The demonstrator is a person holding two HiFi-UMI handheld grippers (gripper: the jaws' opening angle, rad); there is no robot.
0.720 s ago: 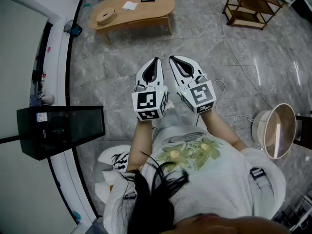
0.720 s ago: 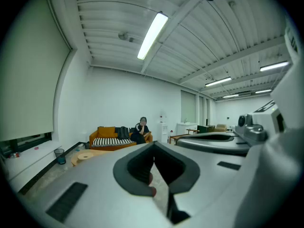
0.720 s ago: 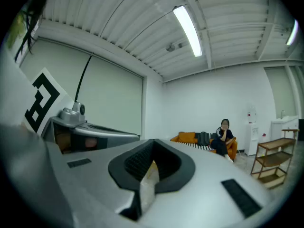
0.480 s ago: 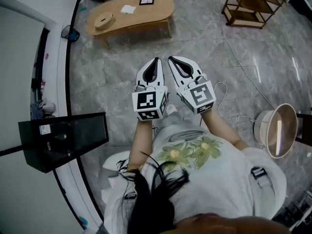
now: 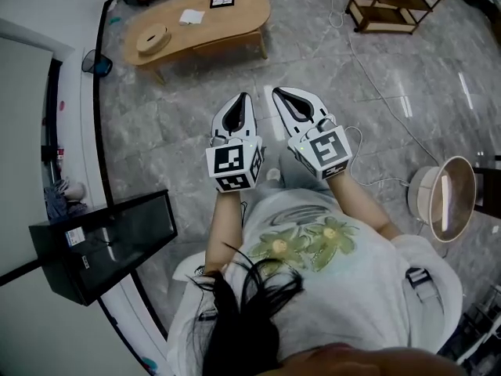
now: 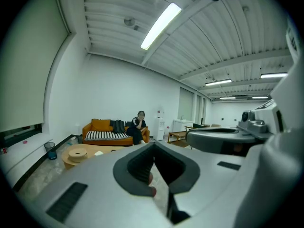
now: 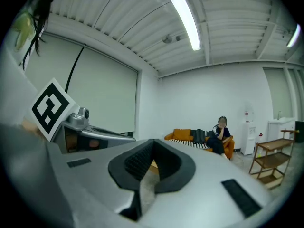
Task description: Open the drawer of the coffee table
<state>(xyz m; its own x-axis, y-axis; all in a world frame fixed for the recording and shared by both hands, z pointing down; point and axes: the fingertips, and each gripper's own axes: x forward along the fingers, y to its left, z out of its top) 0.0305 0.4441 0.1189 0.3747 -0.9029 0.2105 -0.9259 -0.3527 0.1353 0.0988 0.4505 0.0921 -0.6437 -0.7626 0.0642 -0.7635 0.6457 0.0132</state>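
Both grippers, left [image 5: 241, 102] and right [image 5: 279, 95], are clenched on nothing, well short of the table [image 5: 235, 14].

Coffee table [image 5: 246, 10]: matt lt wood. Floor [image 5: 391, 108]: glossy gry stone tile. Left gripper [image 5: 243, 95]: smooth white plastic.

Grey-and-black left claw [image 6: 154, 150] closed tip to tip on nothing, orange sofa with striped seat [image 6: 105, 136], person [image 6: 137, 127] seated at the sofa's right end, pale oval wooden worktop [image 6: 108, 149] before the sofa, blue bin [image 6: 50, 150] left of the sofa
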